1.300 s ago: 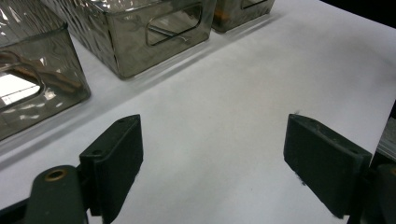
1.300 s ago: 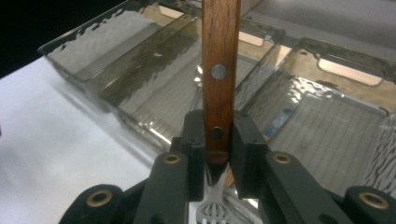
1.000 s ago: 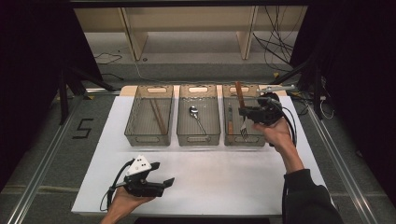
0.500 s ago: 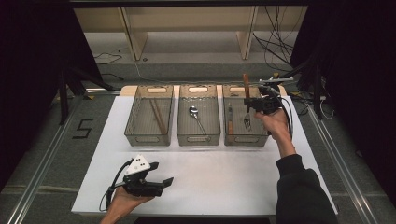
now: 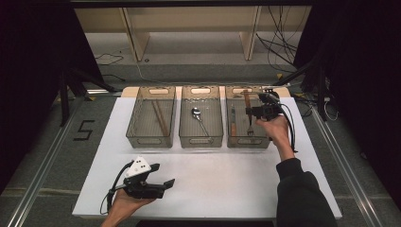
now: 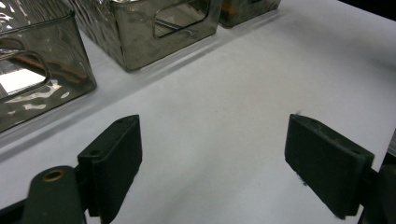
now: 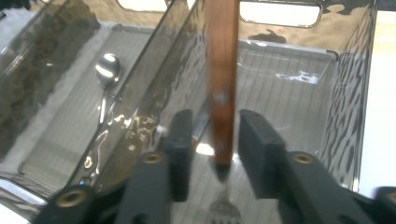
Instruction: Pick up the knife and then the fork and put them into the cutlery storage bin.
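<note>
A fork with a brown wooden handle (image 7: 222,70) stands between the pads of my right gripper (image 7: 215,135), its tines (image 7: 224,212) pointing down into the right clear bin (image 5: 267,137). The jaws have just been opening; a gap shows beside the handle, so the pads no longer press on it. From above, the right gripper (image 5: 251,111) hovers over that bin with the fork (image 5: 249,118) inside it. Another wooden-handled utensil (image 5: 232,120) lies beside the fork. My left gripper (image 5: 163,183) rests on the white table, open and holding nothing; its pads (image 6: 116,158) stand wide apart.
Three clear bins stand in a row on the white table top (image 5: 227,175). The middle bin (image 5: 201,139) holds a spoon (image 5: 197,116), and the left bin (image 5: 149,139) holds wooden sticks (image 5: 160,117). Cables trail past the table's far right corner.
The right gripper came down over the right bin with the fork, and its jaws parted around the handle. The fork now reaches down into the bin. The left gripper has kept still.
</note>
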Available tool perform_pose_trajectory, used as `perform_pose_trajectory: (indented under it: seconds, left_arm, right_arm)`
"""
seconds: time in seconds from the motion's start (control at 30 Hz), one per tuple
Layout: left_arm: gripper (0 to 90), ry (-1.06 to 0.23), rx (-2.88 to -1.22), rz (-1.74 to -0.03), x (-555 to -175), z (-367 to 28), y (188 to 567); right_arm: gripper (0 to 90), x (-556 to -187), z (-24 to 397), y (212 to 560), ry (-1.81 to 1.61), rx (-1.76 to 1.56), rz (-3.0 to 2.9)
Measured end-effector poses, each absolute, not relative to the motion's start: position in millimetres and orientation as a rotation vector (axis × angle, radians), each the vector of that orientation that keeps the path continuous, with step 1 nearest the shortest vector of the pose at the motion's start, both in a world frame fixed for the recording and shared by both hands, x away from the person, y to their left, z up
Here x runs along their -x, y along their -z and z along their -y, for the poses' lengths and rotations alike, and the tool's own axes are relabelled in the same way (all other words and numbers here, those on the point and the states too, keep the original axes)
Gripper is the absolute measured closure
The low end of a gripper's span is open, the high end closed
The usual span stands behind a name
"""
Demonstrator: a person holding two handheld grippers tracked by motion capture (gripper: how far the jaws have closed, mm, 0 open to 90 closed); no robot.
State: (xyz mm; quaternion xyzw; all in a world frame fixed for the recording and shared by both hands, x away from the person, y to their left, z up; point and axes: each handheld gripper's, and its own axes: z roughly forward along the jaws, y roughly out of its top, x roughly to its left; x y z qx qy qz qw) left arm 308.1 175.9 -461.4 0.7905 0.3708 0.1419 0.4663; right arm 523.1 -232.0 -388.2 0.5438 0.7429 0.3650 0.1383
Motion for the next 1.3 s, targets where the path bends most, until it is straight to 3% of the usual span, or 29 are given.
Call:
perform_pose_trajectory:
  seconds: [0.43,1.3]
  left_arm:
    - [18.0,-0.338,-1.927,-0.919,-308.5,-179.1,461.9]
    - [17.3,-0.324,-1.883,-0.936,-309.4,-183.7,461.9]
  right_arm:
    - [37.1,-466.5,231.5,379.8,-1.213,-1.368,-2.148]
    - [24.6,-330.5,222.7,429.4,-1.518,-1.11,-2.215]
